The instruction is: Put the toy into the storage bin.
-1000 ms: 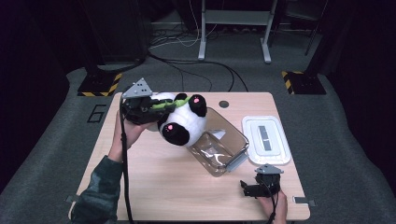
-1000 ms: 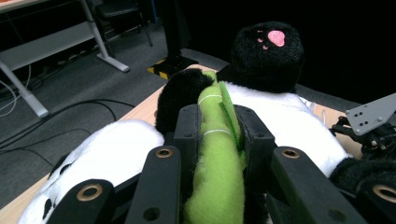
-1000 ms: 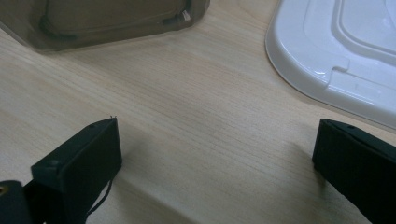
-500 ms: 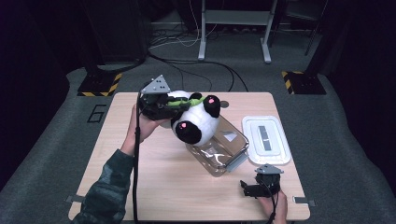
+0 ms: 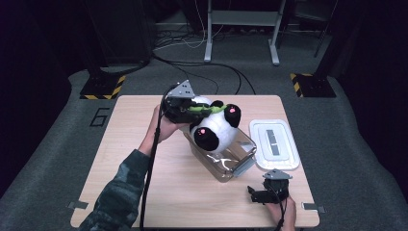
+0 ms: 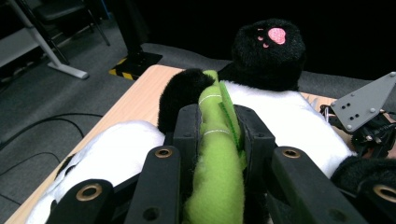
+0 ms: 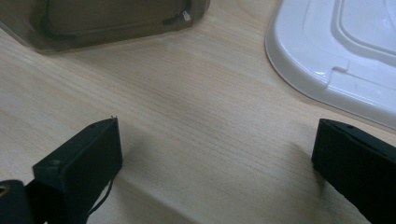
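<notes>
A black-and-white plush panda point(image 5: 214, 126) with pink paw pads hangs over the clear plastic box point(image 5: 235, 161) in the middle of the table. My left gripper point(image 5: 195, 109) is shut on the green plush strip point(image 6: 215, 154) on the panda, which the left gripper view shows pinched between the two black jaws. The panda's black foot point(image 6: 268, 53) sticks up beyond the jaws. My right gripper point(image 5: 255, 195) rests low near the table's front right edge, open, with bare wood between its fingers point(image 7: 81, 161).
A white lid point(image 5: 274, 143) lies flat to the right of the clear box; its corner point(image 7: 327, 51) is in the right gripper view. The table's left half is bare wood. Cables and stand legs lie on the floor beyond the far edge.
My left gripper has carried the panda rightward from the table's back left until it hangs over the clear box. The right gripper has stayed where it was.
</notes>
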`<state>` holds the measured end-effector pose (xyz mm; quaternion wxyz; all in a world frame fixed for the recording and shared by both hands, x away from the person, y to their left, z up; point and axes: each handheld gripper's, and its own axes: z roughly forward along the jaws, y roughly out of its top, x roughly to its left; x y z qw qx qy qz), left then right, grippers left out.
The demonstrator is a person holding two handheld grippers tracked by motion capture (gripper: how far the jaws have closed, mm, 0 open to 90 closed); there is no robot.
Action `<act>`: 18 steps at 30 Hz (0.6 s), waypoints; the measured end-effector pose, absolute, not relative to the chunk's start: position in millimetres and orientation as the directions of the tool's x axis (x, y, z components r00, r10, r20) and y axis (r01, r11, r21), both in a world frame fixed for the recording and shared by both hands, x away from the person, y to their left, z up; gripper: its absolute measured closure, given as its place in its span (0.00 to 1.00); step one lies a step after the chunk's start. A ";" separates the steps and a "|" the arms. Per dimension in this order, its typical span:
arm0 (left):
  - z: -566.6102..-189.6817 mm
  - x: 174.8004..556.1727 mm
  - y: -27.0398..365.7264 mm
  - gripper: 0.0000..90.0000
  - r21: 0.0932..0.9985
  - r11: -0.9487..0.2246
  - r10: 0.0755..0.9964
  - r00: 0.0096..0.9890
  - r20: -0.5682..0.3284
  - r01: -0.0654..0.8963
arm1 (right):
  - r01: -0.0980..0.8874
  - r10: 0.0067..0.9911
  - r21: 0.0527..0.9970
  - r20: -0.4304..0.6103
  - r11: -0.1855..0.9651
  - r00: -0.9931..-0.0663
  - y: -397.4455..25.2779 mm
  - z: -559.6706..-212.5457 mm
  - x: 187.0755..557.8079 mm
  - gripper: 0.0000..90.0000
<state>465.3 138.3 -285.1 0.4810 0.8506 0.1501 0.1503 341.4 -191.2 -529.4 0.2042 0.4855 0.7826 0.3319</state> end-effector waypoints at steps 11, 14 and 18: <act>-307.3 474.2 115.5 0.80 0.855 -0.503 0.362 0.929 0.075 0.127 | 0.624 0.896 0.718 0.002 0.307 -0.443 -191.2 -529.4 341.4 0.01; -313.3 473.7 109.3 0.80 0.852 -0.506 0.354 0.933 0.067 0.131 | 0.624 0.897 0.719 0.002 0.307 -0.443 -191.3 -529.4 341.3 0.01; -319.9 469.8 99.8 0.80 0.846 -0.517 0.345 0.936 0.066 0.131 | 0.624 0.896 0.719 0.002 0.307 -0.443 -191.3 -529.4 341.3 0.01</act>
